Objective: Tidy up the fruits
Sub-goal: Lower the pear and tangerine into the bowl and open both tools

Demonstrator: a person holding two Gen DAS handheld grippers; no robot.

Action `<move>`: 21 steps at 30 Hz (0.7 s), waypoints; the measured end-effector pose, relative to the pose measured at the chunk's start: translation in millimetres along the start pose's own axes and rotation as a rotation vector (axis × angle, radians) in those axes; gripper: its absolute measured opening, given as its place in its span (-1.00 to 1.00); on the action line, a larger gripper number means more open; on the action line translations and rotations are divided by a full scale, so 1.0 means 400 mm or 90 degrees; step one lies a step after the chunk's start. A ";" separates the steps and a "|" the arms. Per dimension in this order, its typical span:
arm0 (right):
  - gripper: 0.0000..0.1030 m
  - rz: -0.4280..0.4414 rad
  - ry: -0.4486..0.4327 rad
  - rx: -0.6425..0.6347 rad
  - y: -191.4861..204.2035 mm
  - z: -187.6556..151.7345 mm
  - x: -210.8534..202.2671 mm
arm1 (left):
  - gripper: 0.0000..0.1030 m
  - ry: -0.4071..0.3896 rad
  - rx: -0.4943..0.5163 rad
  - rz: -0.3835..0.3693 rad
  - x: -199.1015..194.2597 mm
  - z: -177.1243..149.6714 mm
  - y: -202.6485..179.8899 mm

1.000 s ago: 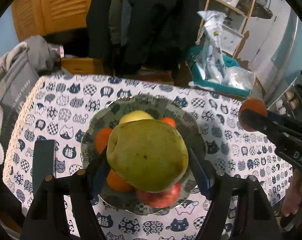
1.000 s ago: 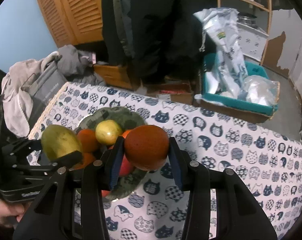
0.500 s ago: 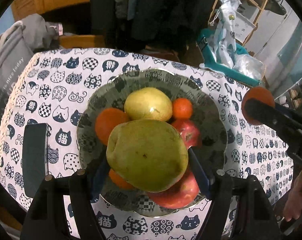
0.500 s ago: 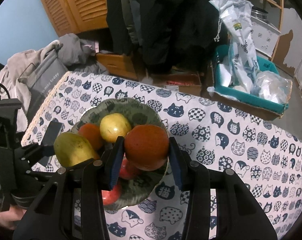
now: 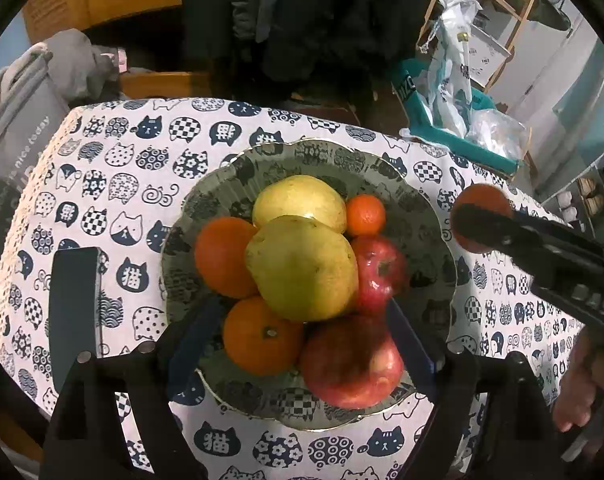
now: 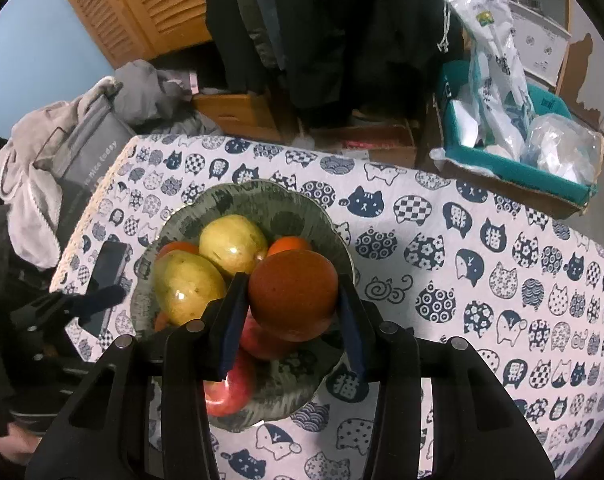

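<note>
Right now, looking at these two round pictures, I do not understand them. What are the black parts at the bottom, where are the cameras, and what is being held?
A person holds a two-finger tool in each hand; each has a wide-angle camera looking along its fingers, so the black parts are the tool's own fingers. In the left camera's picture the left gripper has just been opening: the green pear sits free on the fruit pile in the patterned plate, no longer pinched. In the right camera's picture the right gripper squeezes an orange above that plate. The plate stands on a cat-print tablecloth, beside a dark phone.
</note>
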State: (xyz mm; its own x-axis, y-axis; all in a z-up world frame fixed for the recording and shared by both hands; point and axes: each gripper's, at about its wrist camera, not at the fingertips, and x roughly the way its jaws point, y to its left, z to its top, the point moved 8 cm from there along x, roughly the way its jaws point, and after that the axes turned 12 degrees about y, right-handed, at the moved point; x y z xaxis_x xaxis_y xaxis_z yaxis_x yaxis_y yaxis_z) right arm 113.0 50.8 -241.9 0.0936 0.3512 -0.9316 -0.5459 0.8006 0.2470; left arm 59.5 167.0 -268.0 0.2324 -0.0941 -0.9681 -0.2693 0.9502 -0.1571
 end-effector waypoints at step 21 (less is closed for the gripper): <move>0.21 -0.019 -0.044 0.013 -0.014 0.018 -0.098 | 0.69 -0.070 -0.032 -0.002 -0.160 -0.011 0.017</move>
State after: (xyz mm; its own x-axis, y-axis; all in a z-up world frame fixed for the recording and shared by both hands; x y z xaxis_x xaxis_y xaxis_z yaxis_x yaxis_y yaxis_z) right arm 118.4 35.8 -204.8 0.1674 0.3590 -0.9182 -0.5245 0.8210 0.2253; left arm 38.8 178.0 -207.8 0.3342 -0.0609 -0.9405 -0.3150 0.9333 -0.1724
